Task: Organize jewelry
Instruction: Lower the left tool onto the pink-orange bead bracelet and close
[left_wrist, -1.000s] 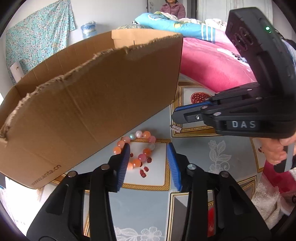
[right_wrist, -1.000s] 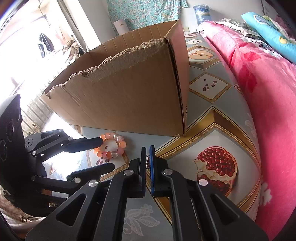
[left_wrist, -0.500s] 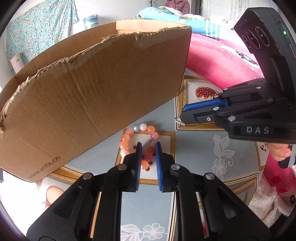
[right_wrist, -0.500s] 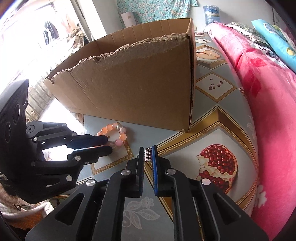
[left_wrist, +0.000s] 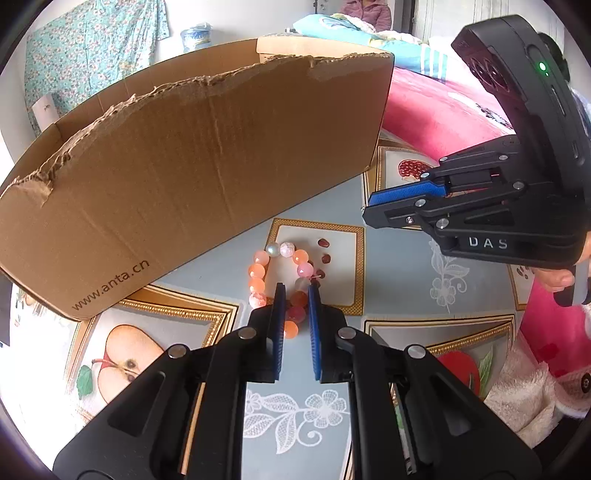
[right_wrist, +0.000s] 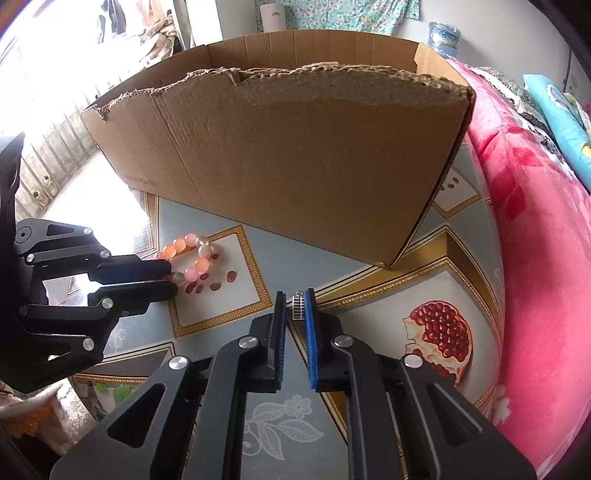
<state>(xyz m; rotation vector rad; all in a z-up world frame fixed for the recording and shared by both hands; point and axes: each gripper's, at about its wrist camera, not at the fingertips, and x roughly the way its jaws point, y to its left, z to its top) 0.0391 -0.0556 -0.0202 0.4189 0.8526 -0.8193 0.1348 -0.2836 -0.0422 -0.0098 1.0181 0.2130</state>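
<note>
Bright daylight, blown out to white glare left of the cardboard box in the right wrist view, soft faint shadows on the tabletop below the box, strong fisheye bending with dark vignette corners, centre sharp, edges slightly soft.

The left gripper has closed its fingers on the bead bracelet, having stood open earlier

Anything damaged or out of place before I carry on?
The cardboard box has a ragged, torn top edge along its near wall. Nothing else stands out: the bead bracelet lies intact on the tablecloth.
</note>
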